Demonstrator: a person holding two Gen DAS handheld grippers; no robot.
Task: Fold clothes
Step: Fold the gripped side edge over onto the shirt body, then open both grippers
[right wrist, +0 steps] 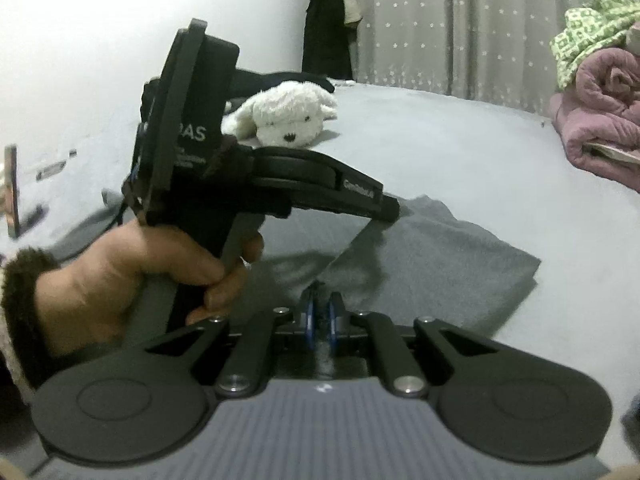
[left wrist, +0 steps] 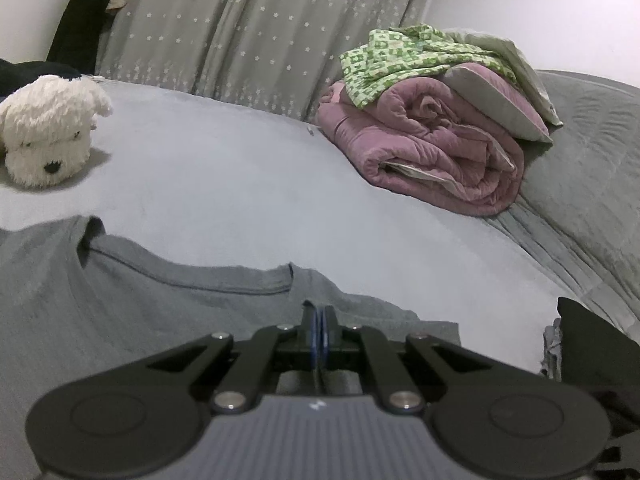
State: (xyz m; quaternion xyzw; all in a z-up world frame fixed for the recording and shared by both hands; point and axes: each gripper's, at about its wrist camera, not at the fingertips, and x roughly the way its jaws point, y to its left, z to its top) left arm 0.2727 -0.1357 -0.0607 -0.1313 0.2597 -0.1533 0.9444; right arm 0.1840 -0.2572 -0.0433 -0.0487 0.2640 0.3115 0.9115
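In the left wrist view, the left gripper is seen at the lower centre of the frame with its blue-edged fingers pressed together, clenched on the near edge of the grey T-shirt. The shirt is spread flat across the lower left and middle of the frame on the pale grey bed sheet, its neckline lying open toward the upper part of the garment and one sleeve reaching to the right of the fingers. A white plush dog is seen at the left edge, well apart from the shirt, and a rolled pink quilt with a green patterned cloth on top is placed at the upper right. A star-printed curtain fills the top of the frame. In the right wrist view, the right gripper is shown at the lower centre with a narrow gap between its fingers — whether cloth is pinched there cannot be told, as the area is blurred. The left hand is seen at the left of the frame, wrapped around the handle of the other gripper, whose tip touches the shirt at mid-frame. The plush dog lies behind it, and the quilt sits at the right edge.
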